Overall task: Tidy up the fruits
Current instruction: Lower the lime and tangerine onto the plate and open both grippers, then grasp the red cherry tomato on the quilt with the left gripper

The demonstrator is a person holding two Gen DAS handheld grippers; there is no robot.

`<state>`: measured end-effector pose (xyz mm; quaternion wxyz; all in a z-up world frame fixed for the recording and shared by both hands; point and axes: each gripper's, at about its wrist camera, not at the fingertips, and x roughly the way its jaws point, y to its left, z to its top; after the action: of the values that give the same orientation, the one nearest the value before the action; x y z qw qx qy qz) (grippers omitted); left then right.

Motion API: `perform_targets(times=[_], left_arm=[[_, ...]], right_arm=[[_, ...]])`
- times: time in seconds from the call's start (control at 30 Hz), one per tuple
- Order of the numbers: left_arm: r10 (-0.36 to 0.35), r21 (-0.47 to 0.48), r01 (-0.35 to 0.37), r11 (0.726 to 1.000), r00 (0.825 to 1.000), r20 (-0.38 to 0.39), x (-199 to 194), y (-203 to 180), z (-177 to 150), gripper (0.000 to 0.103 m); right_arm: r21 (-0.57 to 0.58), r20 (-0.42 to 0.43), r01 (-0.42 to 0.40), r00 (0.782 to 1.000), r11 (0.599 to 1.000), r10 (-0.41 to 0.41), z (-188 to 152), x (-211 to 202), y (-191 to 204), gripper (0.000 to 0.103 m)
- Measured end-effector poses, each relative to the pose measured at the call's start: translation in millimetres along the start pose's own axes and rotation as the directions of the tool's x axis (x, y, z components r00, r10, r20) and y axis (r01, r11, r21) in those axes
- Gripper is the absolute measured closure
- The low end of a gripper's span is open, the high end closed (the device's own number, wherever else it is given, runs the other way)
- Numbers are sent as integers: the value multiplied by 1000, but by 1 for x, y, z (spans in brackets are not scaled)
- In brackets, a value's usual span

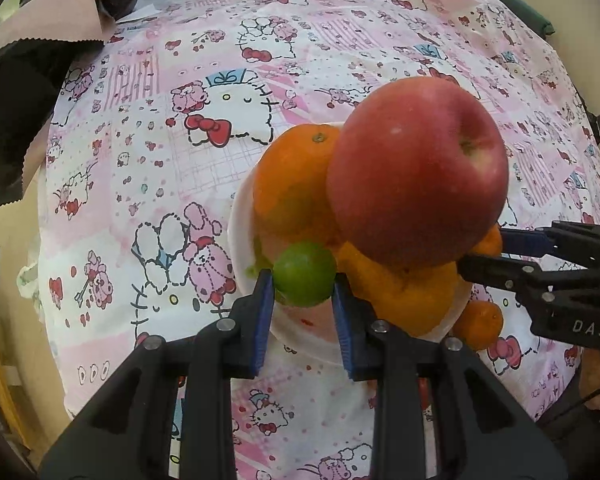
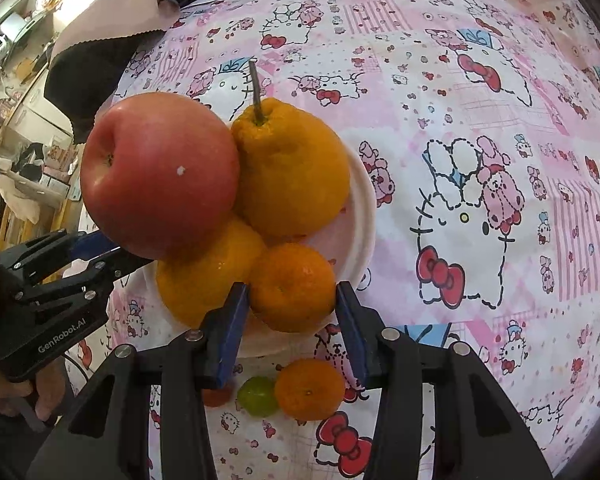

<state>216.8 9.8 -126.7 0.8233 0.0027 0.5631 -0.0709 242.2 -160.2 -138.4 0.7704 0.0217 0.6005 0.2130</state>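
Note:
A white plate (image 1: pixel 240 236) on the patterned cloth holds a pile of fruit: a big red apple (image 1: pixel 416 172) on top, oranges (image 1: pixel 292 180) and a stemmed orange citrus (image 2: pixel 292 168) under it. My left gripper (image 1: pixel 303 280) is shut on a small green lime (image 1: pixel 305 273) at the plate's near rim. My right gripper (image 2: pixel 292 292) has its pads on both sides of a small mandarin (image 2: pixel 292 286) at the plate's edge. The apple (image 2: pixel 160 172) also shows in the right wrist view, and the right gripper (image 1: pixel 496 252) shows in the left wrist view.
On the cloth beside the plate (image 2: pixel 364 208) lie a loose mandarin (image 2: pixel 310 389), a green fruit (image 2: pixel 257 395) and a partly hidden red one (image 2: pixel 218 396). Pink and black fabric (image 1: pixel 28 80) is heaped at the far left. The left gripper's body (image 2: pixel 56 300) is at the left.

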Motion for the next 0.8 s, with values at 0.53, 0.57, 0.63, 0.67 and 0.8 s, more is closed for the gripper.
perform_targets(times=[0.53, 0.57, 0.63, 0.67, 0.8], left_arm=[[-11, -42, 11, 999, 1000, -3, -5, 5, 0, 48], [-16, -46, 16, 999, 1000, -2, -5, 7, -1, 46], [-18, -51, 18, 999, 1000, 0, -6, 9, -2, 42], [-16, -51, 16, 999, 1000, 3, -7, 9, -3, 41], [-18, -49, 18, 999, 1000, 0, -10, 8, -8, 40]], right_arm=[[77, 26, -22, 999, 997, 20, 3, -26, -18, 36], [82, 27, -25, 999, 996, 23, 2, -27, -20, 36], [94, 32, -23, 999, 995, 20, 1, -30, -24, 36], [98, 34, -22, 999, 995, 18, 0, -31, -25, 36], [126, 45, -32, 999, 991, 27, 0, -36, -30, 36]])
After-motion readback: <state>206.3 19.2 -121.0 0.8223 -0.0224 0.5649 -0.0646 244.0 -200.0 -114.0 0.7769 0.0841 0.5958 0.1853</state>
